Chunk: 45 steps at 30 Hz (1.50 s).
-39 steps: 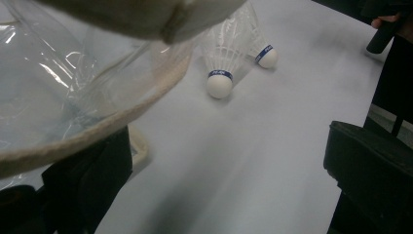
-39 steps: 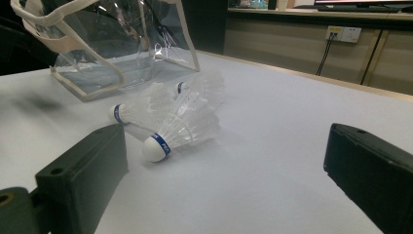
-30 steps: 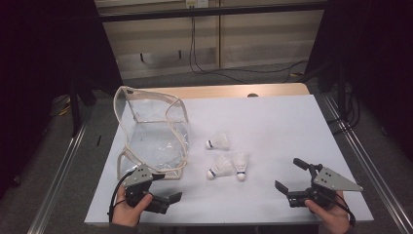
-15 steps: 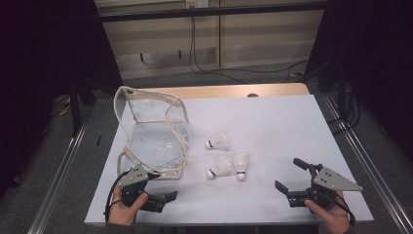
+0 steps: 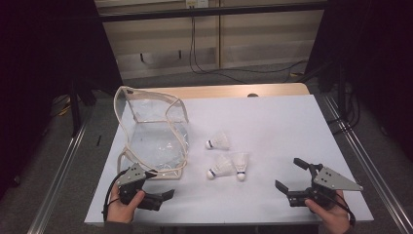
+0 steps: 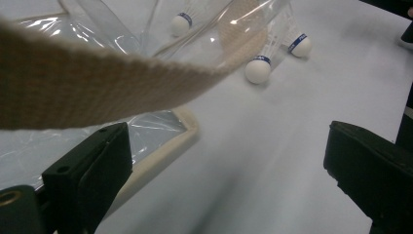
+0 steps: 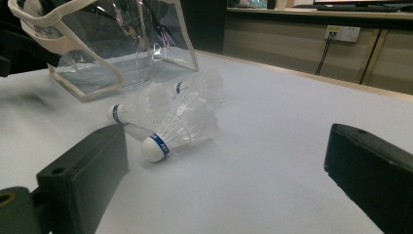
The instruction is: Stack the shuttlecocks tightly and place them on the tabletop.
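Black tongs on both sides, both spread wide with nothing between them. Left tongs [image 5: 163, 197] sit low at the near left edge of the tabletop [image 5: 282, 122], just beside the clear plastic bag [image 5: 153, 134]; in the left gripper view the bag's beige webbing strap [image 6: 97, 83] hangs right across the top of frame, above the jaws, so the hand looks placed to take the strap or the bag's trimmed edge and hold the bag steady or open. Not touching it as far as I can tell. Right tongs [image 5: 292, 178] at the near right, pointed left toward the three shuttlecocks [image 5: 229, 163], apart from them, lined up for a pick. Two shuttlecocks lie touching in a pair, third one [image 5: 217, 141] a bit farther back, near the bag's right side. All on their sides, cork ends mostly facing the near left. In the right gripper view the nearest cork [image 7: 155, 146] lies just ahead of one jaw. Bag stands upright with its mouth gaping, likely the target. Nothing inside it that I can make out
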Motion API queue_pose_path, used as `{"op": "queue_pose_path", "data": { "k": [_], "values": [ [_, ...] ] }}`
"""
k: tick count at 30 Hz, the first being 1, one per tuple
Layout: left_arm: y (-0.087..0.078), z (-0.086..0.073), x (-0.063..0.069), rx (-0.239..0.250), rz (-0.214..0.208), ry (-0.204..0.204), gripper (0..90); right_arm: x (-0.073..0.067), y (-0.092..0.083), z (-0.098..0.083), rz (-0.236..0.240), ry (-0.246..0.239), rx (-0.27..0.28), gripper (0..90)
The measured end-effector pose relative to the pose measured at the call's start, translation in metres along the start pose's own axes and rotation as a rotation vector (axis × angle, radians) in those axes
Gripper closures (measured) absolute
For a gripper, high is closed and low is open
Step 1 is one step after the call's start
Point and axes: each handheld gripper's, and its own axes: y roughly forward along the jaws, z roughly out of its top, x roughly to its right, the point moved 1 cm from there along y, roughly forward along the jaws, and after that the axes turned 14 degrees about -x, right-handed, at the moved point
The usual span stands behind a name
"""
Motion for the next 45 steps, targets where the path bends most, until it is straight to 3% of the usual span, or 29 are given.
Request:
{"op": "queue_pose_path", "data": {
  "k": [10,25,45],
  "values": [
    [0.002,-0.002,-0.007,0.005,0.008,-0.006,3.8,0.002,0.000,0.000,-0.009,0.000,-0.008,1.6],
    [0.000,-0.003,-0.008,0.022,0.015,0.008,3.8,0.007,0.005,0.004,-0.025,-0.005,-0.028,1.5],
    [0.000,-0.003,-0.016,0.023,0.038,0.000,3.9,0.013,0.022,0.012,-0.008,0.013,-0.062,1.6]
  ]
}}
